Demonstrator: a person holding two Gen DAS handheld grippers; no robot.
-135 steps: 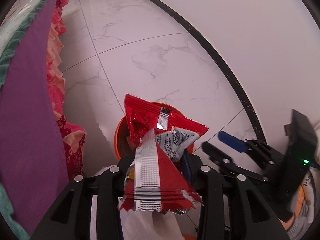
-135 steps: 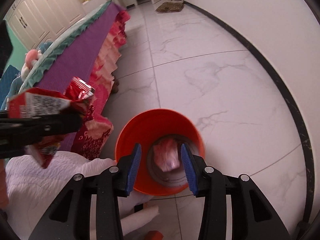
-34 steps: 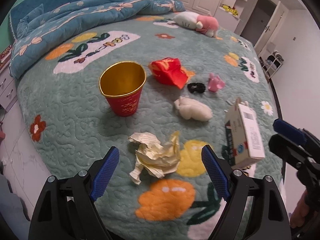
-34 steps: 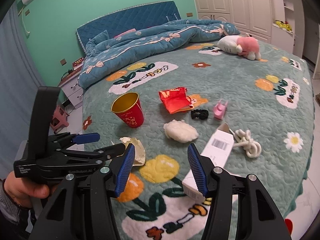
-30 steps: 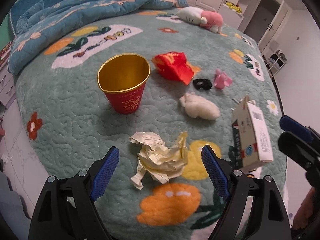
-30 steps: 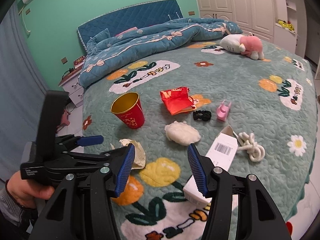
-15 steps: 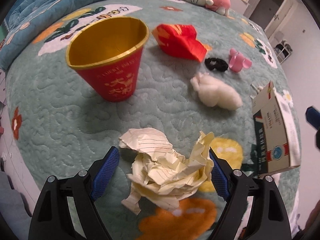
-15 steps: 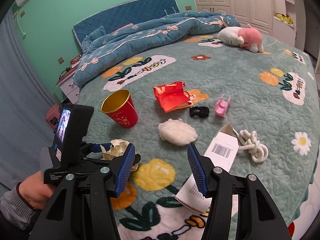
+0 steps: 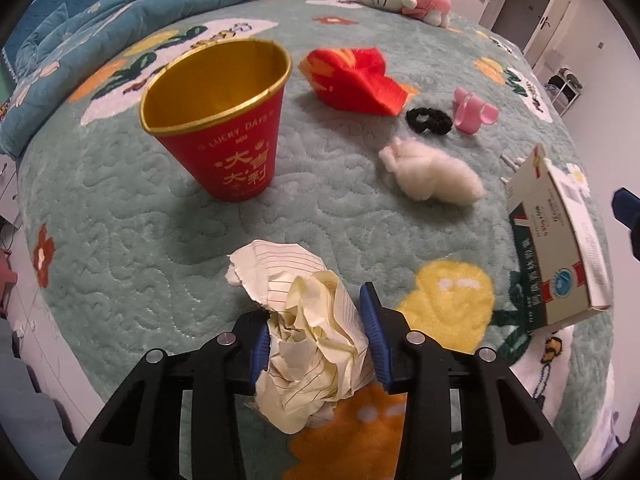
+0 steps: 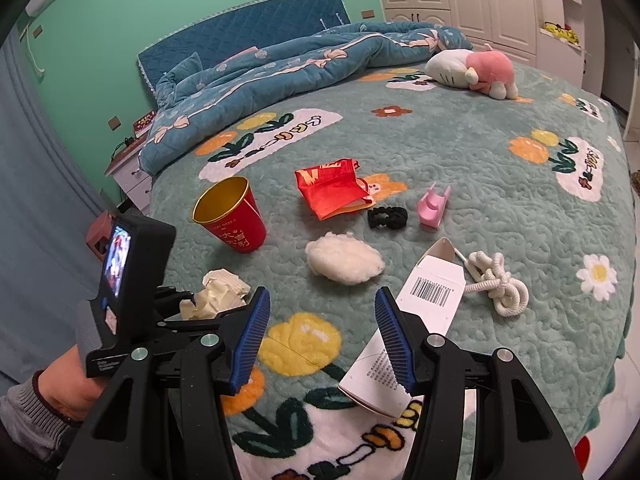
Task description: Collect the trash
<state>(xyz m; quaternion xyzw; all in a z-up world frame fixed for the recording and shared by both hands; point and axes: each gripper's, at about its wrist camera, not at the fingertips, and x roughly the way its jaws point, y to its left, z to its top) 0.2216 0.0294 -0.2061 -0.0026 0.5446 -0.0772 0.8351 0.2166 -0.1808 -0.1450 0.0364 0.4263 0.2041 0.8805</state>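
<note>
Now left hand-held gripper [image 9: 318, 330] clamps crumpled lined paper [image 9: 308, 332]; right hand-held gripper [image 10: 322, 338] agape, empty.

The red paper cup [image 9: 224, 120] reads "LUCKY DAYS" above gold Chinese characters; the carton [image 10: 420, 312] carries a barcode, its other print too small to read.

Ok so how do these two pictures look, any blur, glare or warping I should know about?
Left wrist view: sharp, strong fisheye bending at the edges, the crumpled paper in the left gripper crisp, the red cup casting a soft shadow. Right wrist view: same warping, dark corners, even light, the white box readable, no glare.
</note>
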